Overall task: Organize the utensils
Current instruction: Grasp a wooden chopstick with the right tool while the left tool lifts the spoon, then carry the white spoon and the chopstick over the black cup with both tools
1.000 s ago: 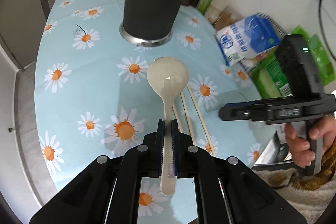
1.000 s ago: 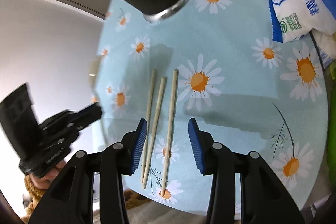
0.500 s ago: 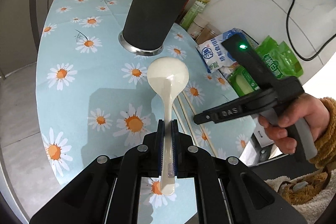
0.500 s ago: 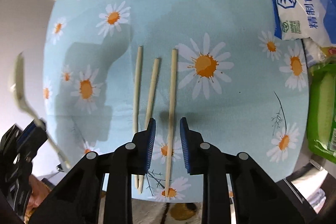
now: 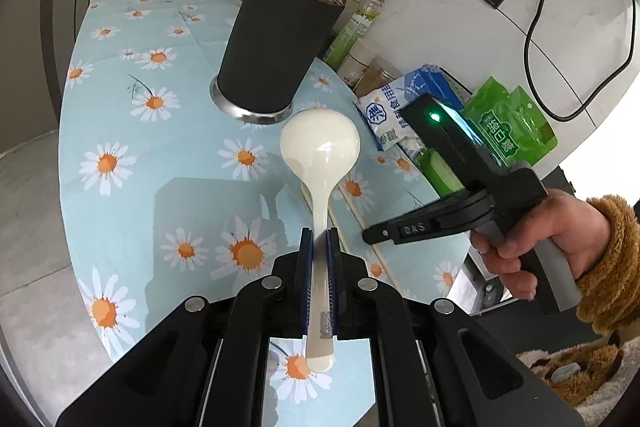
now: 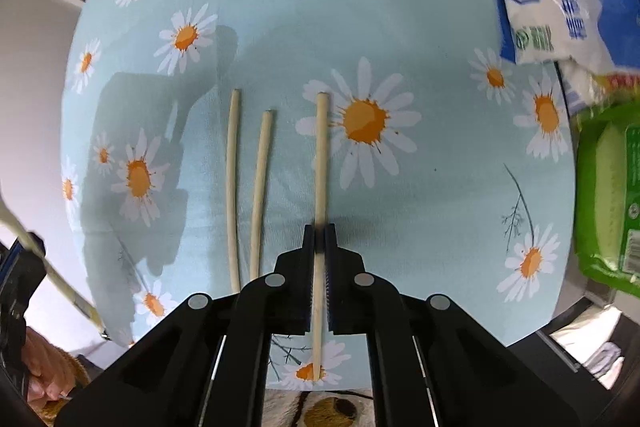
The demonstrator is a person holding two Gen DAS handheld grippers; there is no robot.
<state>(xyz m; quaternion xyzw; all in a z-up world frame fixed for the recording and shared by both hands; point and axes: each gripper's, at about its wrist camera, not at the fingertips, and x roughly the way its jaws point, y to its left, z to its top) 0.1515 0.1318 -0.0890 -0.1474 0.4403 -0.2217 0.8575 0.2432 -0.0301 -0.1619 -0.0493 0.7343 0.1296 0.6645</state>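
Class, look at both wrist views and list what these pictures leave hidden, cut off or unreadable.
- Black utensil holder, left view: its wall hides the inside; only stick tips poke out.
- The same holder, right view: cut off by the top edge.
- Two loose chopsticks, right view: near ends hidden under the right tongs.
- Green packet, right view: blurred and cut off at the edge, print unreadable.

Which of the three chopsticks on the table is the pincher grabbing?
The rightmost chopstick, next to the big daisy. The right gripper is shut on it. The other two chopsticks lie free on the tablecloth to its left.
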